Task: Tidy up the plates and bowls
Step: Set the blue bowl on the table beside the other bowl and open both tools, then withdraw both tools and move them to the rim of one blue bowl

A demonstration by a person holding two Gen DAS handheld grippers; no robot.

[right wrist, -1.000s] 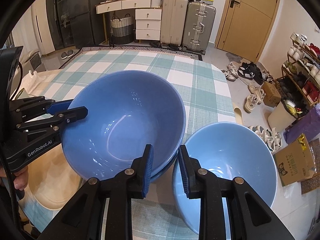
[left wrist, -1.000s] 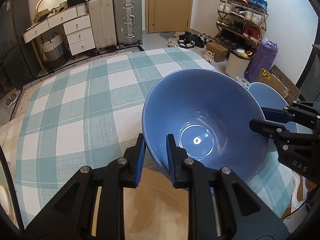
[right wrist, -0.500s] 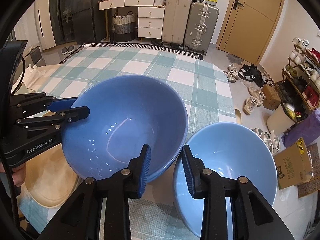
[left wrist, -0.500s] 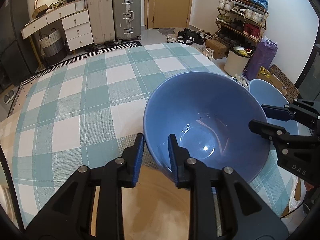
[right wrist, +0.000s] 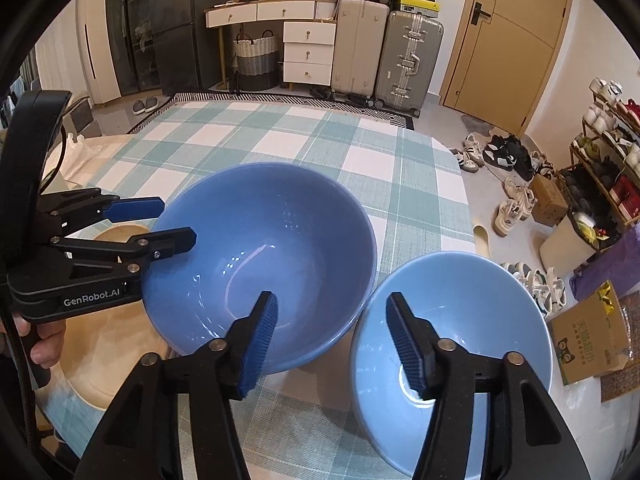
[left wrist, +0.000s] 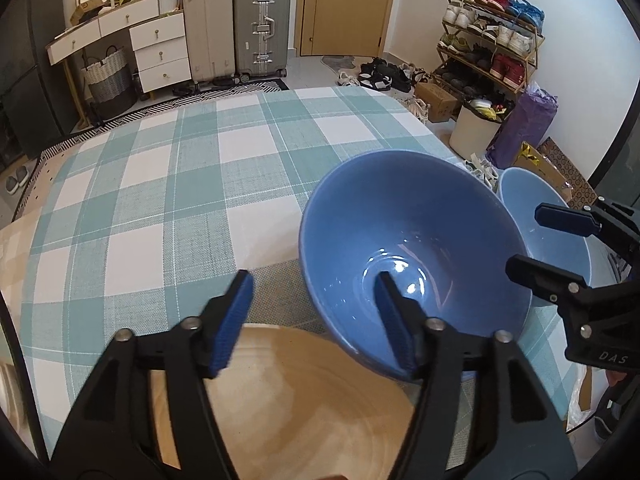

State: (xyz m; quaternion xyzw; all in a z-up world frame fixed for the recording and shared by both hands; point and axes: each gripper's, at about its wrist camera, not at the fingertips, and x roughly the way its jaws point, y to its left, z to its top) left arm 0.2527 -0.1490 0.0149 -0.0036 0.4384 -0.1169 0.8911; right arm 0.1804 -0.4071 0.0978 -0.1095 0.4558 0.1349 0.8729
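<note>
Both sets of jaws have just been opening: a second ago each pinched the rim of the dark blue bowl, now they stand wide with no pad pressing on it. Bowl itself sits a bit lower and further right in the left wrist view than before.

Dark blue bowl rests on the checked tablecloth, its rim still between the pads on both sides. Left gripper straddles the near-left rim, one finger inside the bowl, one outside over the wooden plate. Right gripper straddles the opposite rim; its outer finger hangs over the light blue bowl.

Light blue bowl sits just beside the dark one on its right, rims about touching. Wooden plate lies to the dark bowl's left, partly under its edge.

Judgement: dark bowl is placed and released. Likely next target is the light blue bowl, and the right gripper is clearly nearer.
</note>
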